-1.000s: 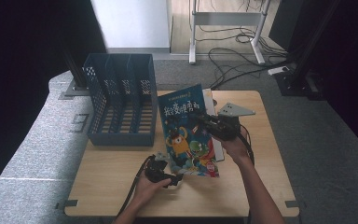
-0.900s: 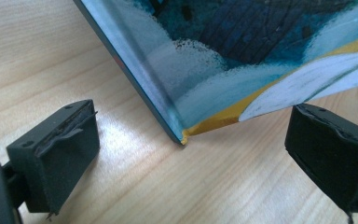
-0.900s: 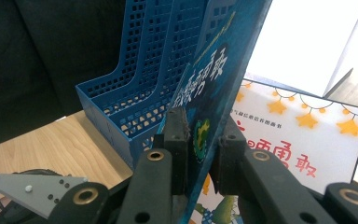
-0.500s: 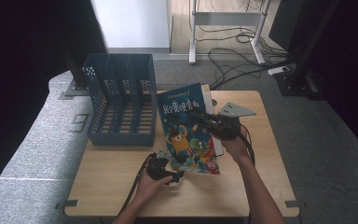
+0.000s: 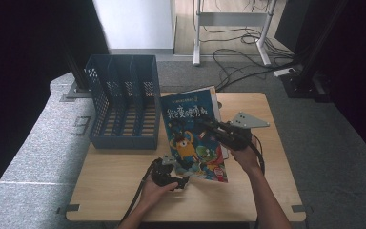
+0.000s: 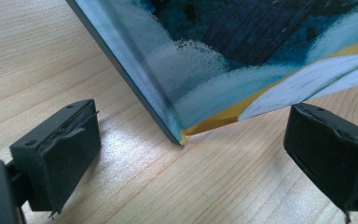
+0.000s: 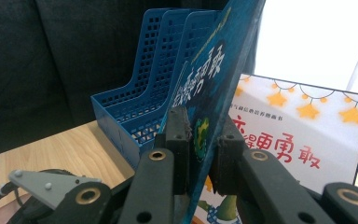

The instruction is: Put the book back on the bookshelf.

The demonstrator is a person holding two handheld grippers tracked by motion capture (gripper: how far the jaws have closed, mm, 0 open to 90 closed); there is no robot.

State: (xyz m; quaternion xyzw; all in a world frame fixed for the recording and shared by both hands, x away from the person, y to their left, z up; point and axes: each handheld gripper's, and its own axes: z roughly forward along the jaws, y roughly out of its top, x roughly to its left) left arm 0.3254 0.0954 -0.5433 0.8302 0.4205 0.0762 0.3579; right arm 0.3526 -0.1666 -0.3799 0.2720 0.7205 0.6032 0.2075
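Jaws of the right gripper (image 7: 200, 140) pinched the book's (image 5: 193, 136) cover; left gripper (image 6: 186, 154) jaws stood spread around its corner, rack (image 5: 124, 102) at ten o'clock.

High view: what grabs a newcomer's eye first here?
The picture book with its bright cartoon cover, at the middle of the wooden table, tilted up with its near corner on the wood. The right gripper is clamped on its cover, while the left gripper waits open at the book's near corner. Left of the book stands a blue slotted file rack.
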